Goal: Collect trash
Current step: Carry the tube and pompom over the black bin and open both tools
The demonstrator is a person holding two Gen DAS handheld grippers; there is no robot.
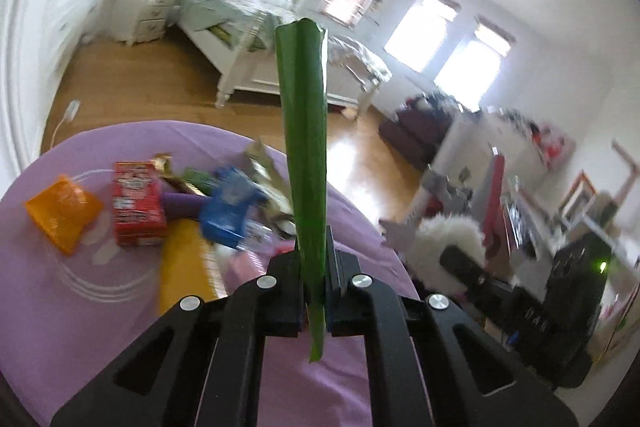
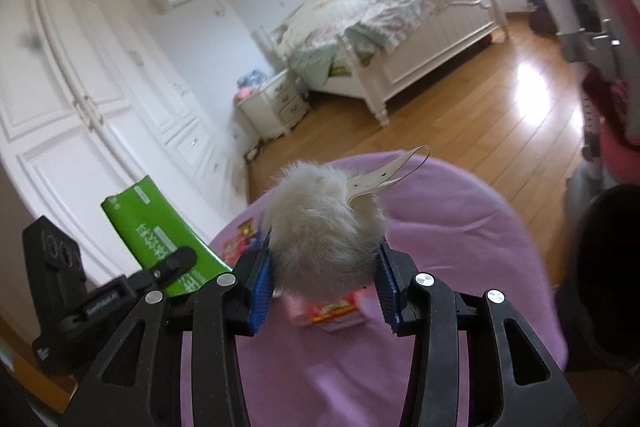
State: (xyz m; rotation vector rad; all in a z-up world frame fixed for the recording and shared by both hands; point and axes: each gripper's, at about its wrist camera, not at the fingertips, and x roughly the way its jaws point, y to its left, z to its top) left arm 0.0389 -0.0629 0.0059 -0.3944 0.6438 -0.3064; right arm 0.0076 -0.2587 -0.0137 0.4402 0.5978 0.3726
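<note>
My left gripper point(image 1: 314, 251) is shut on a long green packet point(image 1: 304, 131), which I see edge-on, standing up between the pads. The right wrist view shows the same green packet point(image 2: 156, 227) from its flat side, lifted at the left. My right gripper point(image 2: 323, 255) is shut on a white fluffy ball point(image 2: 320, 219) with a pale paper tag point(image 2: 384, 175), held above the purple-covered table point(image 2: 460, 247). On the cloth lie an orange packet point(image 1: 64, 211), a red box point(image 1: 136, 205), a blue packet point(image 1: 228, 207), a purple tube point(image 1: 184, 205) and a pink box point(image 2: 332, 311).
The round table's edge point(image 1: 360, 211) drops to a wooden floor point(image 2: 460, 115). A white bed point(image 2: 400, 39) and nightstand point(image 2: 272, 103) stand beyond, with white wardrobes point(image 2: 80, 87) along the left wall. Cluttered furniture and bags point(image 1: 520, 187) crowd the right side.
</note>
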